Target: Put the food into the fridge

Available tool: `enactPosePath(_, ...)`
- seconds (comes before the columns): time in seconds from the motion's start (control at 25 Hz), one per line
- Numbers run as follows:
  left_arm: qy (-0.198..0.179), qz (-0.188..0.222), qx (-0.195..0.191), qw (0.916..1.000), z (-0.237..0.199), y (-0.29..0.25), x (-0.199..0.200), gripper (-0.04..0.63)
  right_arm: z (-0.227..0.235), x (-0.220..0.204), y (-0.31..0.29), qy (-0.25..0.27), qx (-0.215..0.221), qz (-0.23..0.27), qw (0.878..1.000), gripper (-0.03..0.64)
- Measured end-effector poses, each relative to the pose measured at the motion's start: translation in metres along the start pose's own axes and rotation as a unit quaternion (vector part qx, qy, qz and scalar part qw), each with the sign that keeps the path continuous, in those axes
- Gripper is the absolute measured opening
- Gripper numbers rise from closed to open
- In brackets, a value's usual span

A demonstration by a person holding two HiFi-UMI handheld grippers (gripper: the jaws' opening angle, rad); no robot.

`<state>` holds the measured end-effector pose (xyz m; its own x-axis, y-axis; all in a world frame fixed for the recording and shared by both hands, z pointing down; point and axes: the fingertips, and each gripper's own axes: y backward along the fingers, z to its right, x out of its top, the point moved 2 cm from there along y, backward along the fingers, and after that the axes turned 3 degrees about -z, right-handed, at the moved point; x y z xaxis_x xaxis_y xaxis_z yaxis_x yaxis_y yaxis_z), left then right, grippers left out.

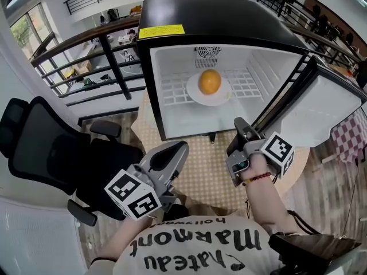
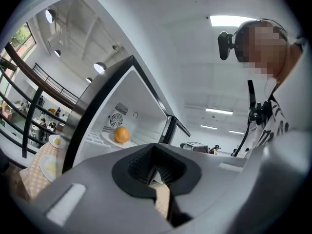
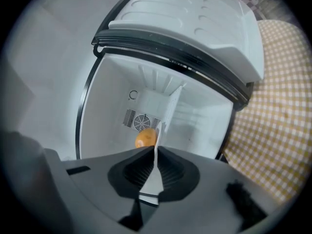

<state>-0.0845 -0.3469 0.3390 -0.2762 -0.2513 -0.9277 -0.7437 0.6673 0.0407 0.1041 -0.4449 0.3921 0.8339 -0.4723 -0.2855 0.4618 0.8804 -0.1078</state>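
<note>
Orange [image 1: 210, 81] sat on a white plate [image 1: 192, 91], on the wire shelf [image 1: 172, 89] inside the fridge [image 1: 172, 16]. Food looked already stowed.

Handling, my read: the orange was firm, light and round, so it would likely roll on the smooth plate if tipped. The plate looked stiff and breakable. Best hold would probably be the plate's near rim, kept level, rather than pinching the fruit.

Relative to the fingers: the orange lay well ahead of both sets of tips, deep in the cabinet, nothing touching it. In the right gripper view it sat almost dead ahead, just left of the jaw line. In the left gripper view it was off to the left of the tips.

Left gripper [image 1: 181, 146]: jaws clenched together, nothing in them. Right gripper [image 1: 239, 122]: same, pads met, empty. Both sat outside the cabinet over the checkered tablecloth [image 1: 200, 159].

Door [image 1: 321, 110] stood swung open beside the right gripper.
</note>
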Motion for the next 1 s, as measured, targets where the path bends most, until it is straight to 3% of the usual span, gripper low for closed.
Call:
enactPosePath(0.16, -0.008, 0.009, -0.004, 0.9999, 0.041, 0.007, -0.004, 0.003, -0.003, -0.002, 0.040, 0.005, 0.002, -0.010, 1.000, 0.021)
enactPosePath(0.28, -0.018, 0.017, -0.003, 0.9997, 0.077, 0.014, -0.008, 0.003, -0.012, -0.003, 0.074, 0.020, 0.027, -0.023, 0.999, 0.017)
enactPosePath(0.52, -0.017, 0.027, -0.002, 0.9995, 0.129, 0.025, -0.021, 0.003, -0.034, -0.008, 0.129, 0.097, 0.065, -0.045, 0.992, 0.015)
enactPosePath(0.6, -0.014, 0.027, 0.001, 0.9995, 0.144, 0.030, -0.030, 0.003, -0.037, -0.012, 0.145, 0.130, 0.082, -0.048, 0.987, 0.015)
enactPosePath(0.76, -0.006, 0.026, 0.007, 0.9996, 0.172, 0.043, -0.049, 0.003, -0.032, -0.022, 0.176, 0.224, 0.075, -0.052, 0.970, 0.015)
enactPosePath(1.0, -0.013, 0.021, 0.010, 0.9996, 0.199, 0.069, -0.054, 0.003, -0.023, -0.039, 0.214, 0.314, 0.034, -0.052, 0.947, 0.015)
